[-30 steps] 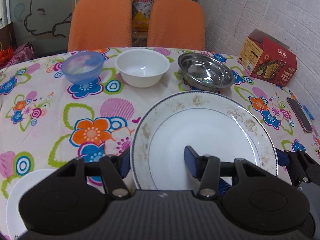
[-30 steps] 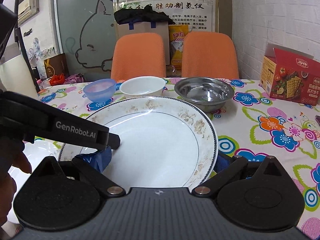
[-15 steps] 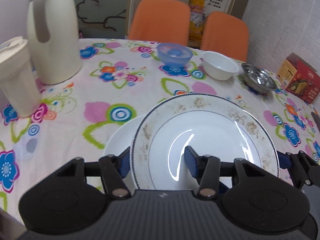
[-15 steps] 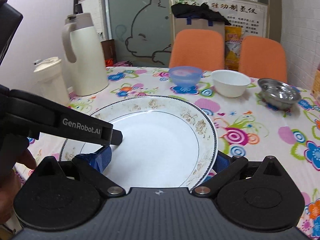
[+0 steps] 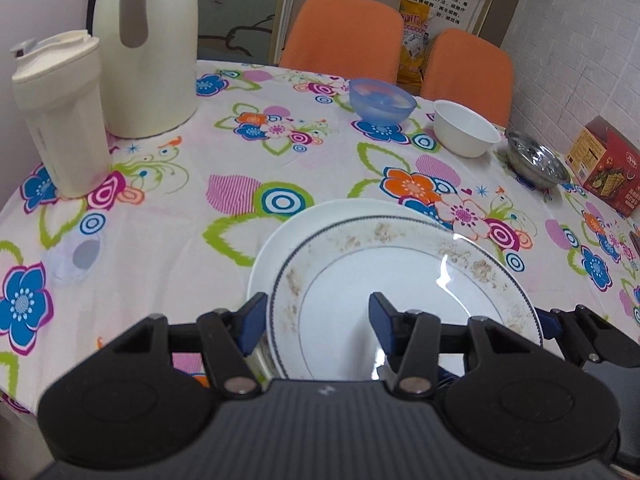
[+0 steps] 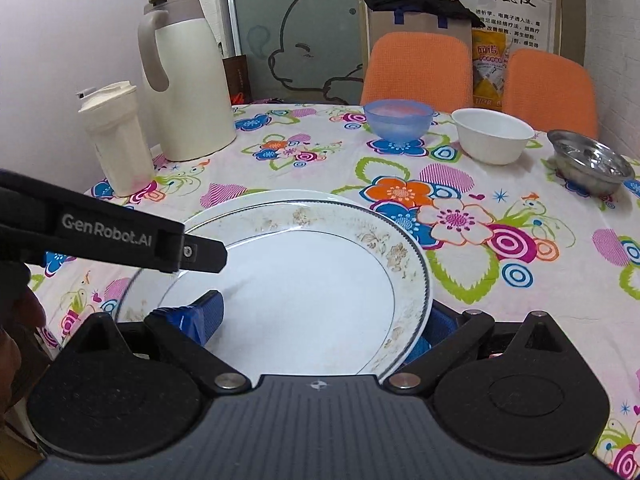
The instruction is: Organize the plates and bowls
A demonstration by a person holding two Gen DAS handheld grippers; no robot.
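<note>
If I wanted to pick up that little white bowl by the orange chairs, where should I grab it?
Pinch the white bowl by its rim, coming from above: it stands upright and open-topped, with one finger inside and one outside. Its near side is unobstructed.

Premises: a dining or break room, seemingly attached to a small office or canteen rather than a private home. Evidence: a round table under a floral tablecloth (image 5: 248,184), set with a cream thermos jug (image 6: 188,80), a lidded tumbler (image 5: 60,116), a blue bowl (image 6: 398,120), a white bowl (image 6: 494,136) and a steel bowl (image 6: 592,164). Two orange chairs (image 6: 416,68) stand at the far side. A printed Chinese notice (image 6: 504,4) hangs on the wall above a cardboard box (image 6: 416,22). A cartoon animal decal (image 6: 304,40) covers a frosted glass panel; a white brick wall (image 5: 580,60) runs along the right.
</note>
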